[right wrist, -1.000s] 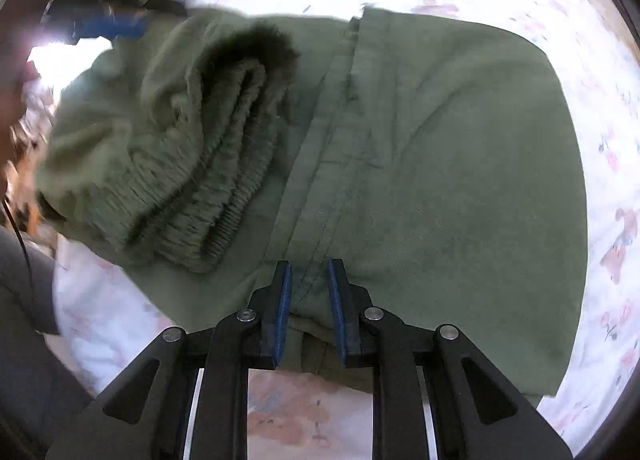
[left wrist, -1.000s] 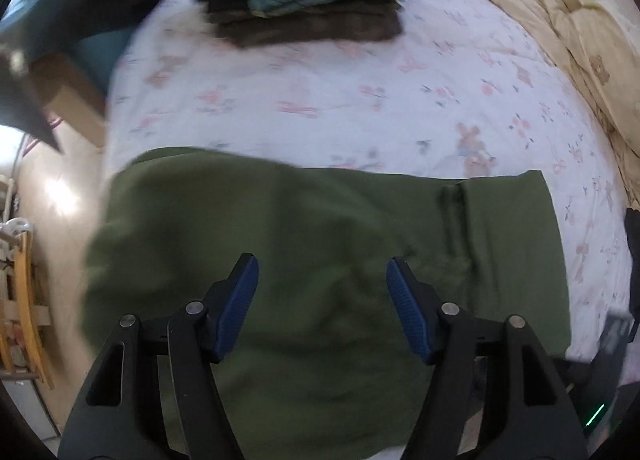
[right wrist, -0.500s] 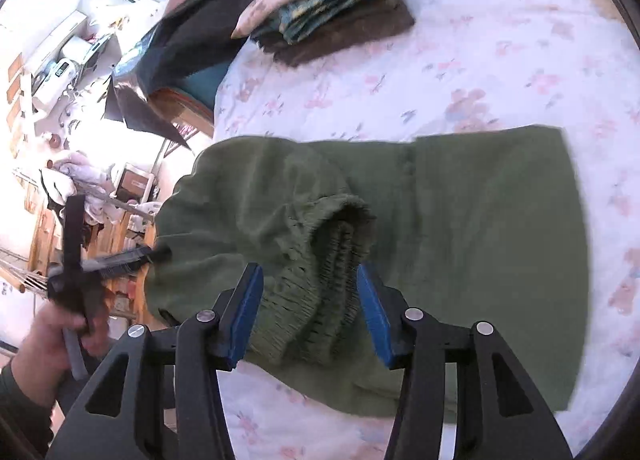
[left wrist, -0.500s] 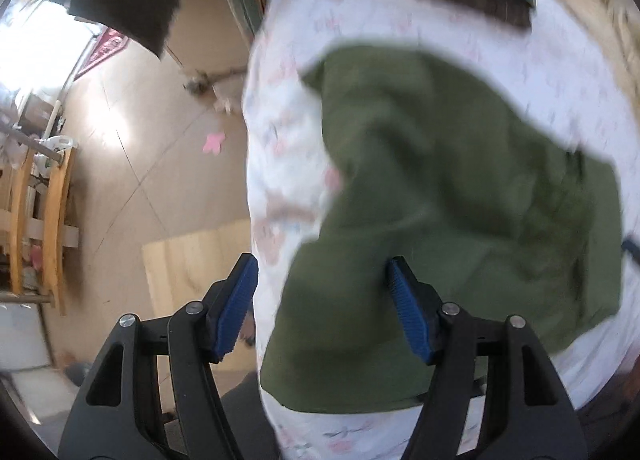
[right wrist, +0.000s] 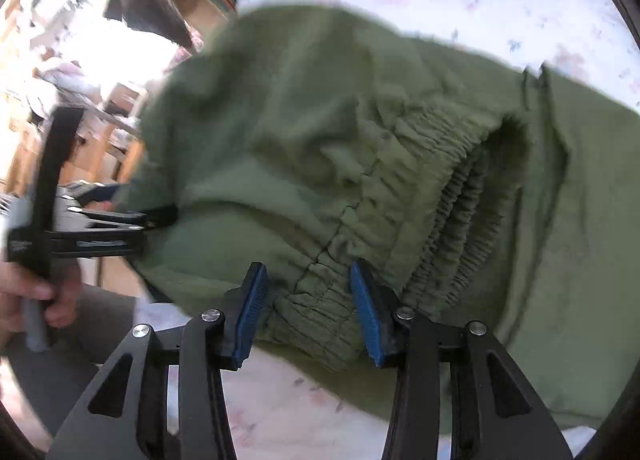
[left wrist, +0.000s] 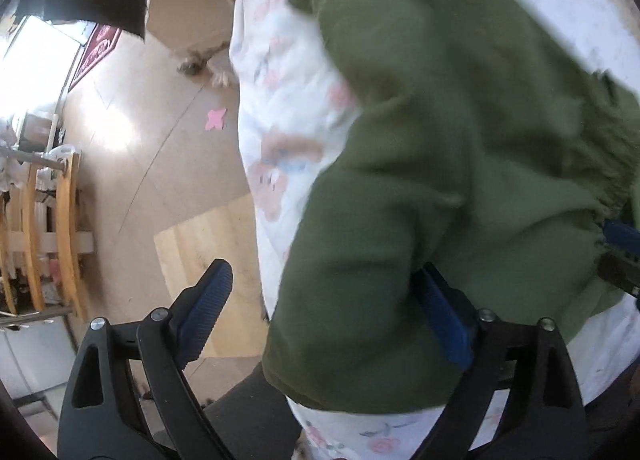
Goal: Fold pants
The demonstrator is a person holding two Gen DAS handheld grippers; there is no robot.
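One floral-sheeted bed (left wrist: 280, 108) carries one pair of green pants (right wrist: 320, 132), folded, ribbed waistband bunched, overhanging the bed's near edge. The left gripper (left wrist: 324, 312) is opening, unclamped; the right gripper (right wrist: 308, 308) is closing around the waistband.

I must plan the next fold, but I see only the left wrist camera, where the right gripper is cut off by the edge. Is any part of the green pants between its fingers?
Observer: Yes. The elastic waistband of the pants lies between the pads of the right gripper, whose jaws are closing.
Operator: Does the waistband lie flat?
Observer: No. It is bunched and gapes open, on top of the flat part of the pants.
Operator: How does my left gripper look from there?
Observer: The left gripper, jaws opening, reaches the pants' left edge; a hand holds its handle.
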